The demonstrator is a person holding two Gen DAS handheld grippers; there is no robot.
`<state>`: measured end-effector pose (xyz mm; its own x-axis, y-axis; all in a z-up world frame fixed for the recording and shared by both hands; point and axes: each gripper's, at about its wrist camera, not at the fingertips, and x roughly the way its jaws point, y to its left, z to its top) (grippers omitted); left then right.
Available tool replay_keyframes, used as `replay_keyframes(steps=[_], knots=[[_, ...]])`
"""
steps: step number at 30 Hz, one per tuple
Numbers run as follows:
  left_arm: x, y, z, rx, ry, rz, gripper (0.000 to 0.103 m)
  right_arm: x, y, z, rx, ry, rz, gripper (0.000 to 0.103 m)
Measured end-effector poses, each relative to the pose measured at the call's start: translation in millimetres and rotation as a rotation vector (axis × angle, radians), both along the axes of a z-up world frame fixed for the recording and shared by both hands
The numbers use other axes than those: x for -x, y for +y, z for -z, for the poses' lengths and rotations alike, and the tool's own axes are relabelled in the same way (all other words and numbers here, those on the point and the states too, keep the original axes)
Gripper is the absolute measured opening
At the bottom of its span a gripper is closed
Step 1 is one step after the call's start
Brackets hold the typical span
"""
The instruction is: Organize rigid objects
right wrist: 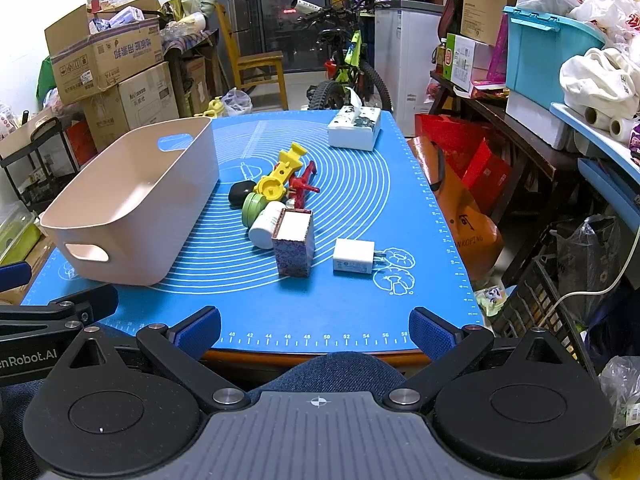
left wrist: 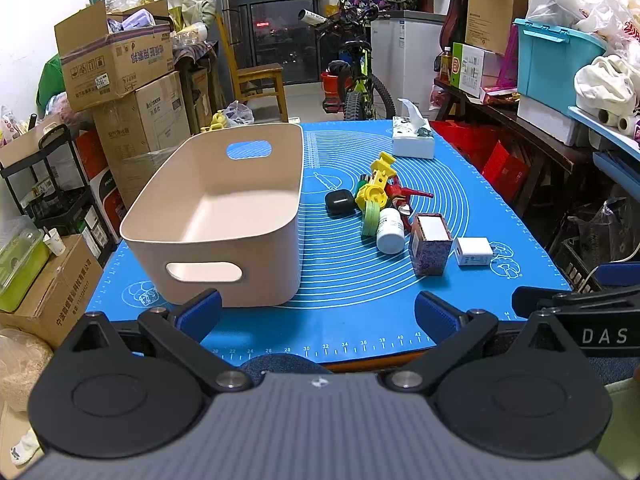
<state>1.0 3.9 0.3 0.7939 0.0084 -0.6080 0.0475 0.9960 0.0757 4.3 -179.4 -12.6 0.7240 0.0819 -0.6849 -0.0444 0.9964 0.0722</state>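
A beige bin (left wrist: 256,216) (right wrist: 132,216) with handle cutouts stands empty on the left of the blue mat (left wrist: 352,304) (right wrist: 348,184). Right of it lies a cluster: a black case (left wrist: 339,201) (right wrist: 240,192), a yellow toy (left wrist: 378,184) (right wrist: 280,174), a red toy (left wrist: 404,192) (right wrist: 302,184), a green lid (left wrist: 370,220) (right wrist: 253,208), a white bottle (left wrist: 390,230) (right wrist: 266,228), a patterned box (left wrist: 430,244) (right wrist: 294,242) and a white charger (left wrist: 473,251) (right wrist: 354,257). My left gripper (left wrist: 318,316) and right gripper (right wrist: 316,330) hang open over the mat's near edge, both empty.
A tissue box (left wrist: 413,138) (right wrist: 354,128) sits at the mat's far end. Stacked cardboard boxes (left wrist: 120,80) crowd the left, shelves with a teal crate (left wrist: 556,64) the right. A bicycle (left wrist: 360,80) and wooden chair (left wrist: 260,80) stand behind the table.
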Motion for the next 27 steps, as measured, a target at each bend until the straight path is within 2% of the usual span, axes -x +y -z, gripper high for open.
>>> replay_keyframes(steps=[27], knots=[[-1.2, 0.4, 2.6, 0.004, 0.005, 0.002, 0.101, -0.2, -0.4, -0.4, 0.000, 0.000, 0.000, 0.099]])
